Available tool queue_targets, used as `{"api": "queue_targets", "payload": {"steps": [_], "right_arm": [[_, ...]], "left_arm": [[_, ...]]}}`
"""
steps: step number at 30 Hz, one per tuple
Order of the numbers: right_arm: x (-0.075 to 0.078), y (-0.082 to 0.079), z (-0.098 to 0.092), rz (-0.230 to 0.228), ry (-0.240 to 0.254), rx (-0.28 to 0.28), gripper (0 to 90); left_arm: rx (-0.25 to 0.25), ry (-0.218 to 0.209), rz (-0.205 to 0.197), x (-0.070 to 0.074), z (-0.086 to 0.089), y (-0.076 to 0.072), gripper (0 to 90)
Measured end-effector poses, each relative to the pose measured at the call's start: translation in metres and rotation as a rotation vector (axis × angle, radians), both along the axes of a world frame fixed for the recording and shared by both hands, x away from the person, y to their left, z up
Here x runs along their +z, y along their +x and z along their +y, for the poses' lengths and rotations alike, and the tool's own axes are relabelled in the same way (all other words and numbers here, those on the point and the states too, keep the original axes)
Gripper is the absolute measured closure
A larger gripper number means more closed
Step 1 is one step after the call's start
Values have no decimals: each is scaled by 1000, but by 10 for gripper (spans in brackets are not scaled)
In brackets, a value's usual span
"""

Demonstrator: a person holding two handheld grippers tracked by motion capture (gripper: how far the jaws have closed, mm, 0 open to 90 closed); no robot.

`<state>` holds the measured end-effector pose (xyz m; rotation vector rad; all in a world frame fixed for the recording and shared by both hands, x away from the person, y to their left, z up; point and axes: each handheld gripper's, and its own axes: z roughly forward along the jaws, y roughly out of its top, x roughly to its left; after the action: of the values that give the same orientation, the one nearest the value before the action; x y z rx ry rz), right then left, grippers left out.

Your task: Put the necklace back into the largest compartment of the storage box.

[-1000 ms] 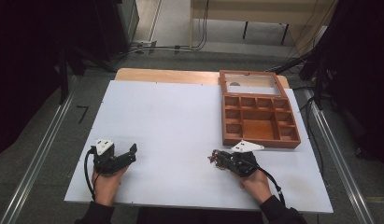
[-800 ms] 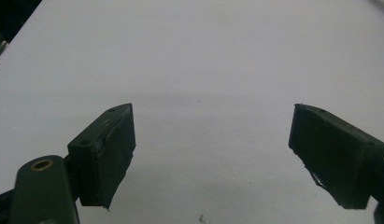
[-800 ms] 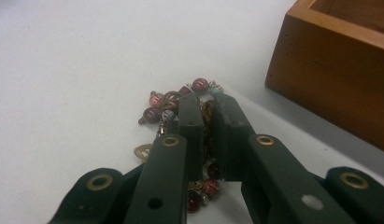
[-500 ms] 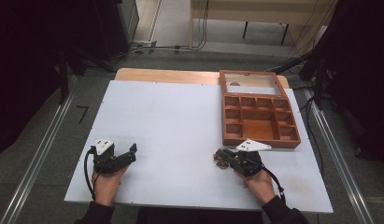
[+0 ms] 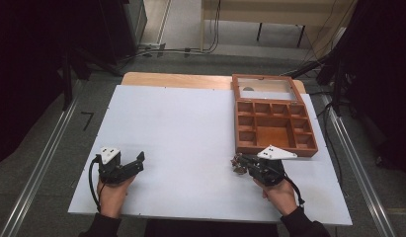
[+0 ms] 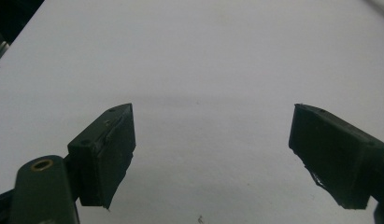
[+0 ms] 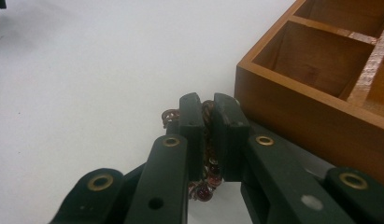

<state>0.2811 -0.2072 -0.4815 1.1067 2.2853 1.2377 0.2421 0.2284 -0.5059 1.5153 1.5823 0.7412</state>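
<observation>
White table (image 5: 190, 128); right gripper (image 7: 207, 112) pinches half-hidden beaded chain (image 7: 206, 184)

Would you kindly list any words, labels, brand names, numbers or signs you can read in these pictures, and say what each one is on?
None can be read.
The wooden box, its glass lid and the white table carry no lettering.
The left gripper, open, and the right gripper, shut on a beaded chain, bear only brass rivets, no brand.
A dark angular mark on the floor is not legible as a character.
</observation>
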Motion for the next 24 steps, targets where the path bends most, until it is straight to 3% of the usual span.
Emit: {"api": "queue_targets", "payload": {"steps": [24], "right_arm": [[30, 8, -32, -40, 58, -85, 801]], "left_arm": [[1, 0, 0, 0, 0, 0, 153]]}}
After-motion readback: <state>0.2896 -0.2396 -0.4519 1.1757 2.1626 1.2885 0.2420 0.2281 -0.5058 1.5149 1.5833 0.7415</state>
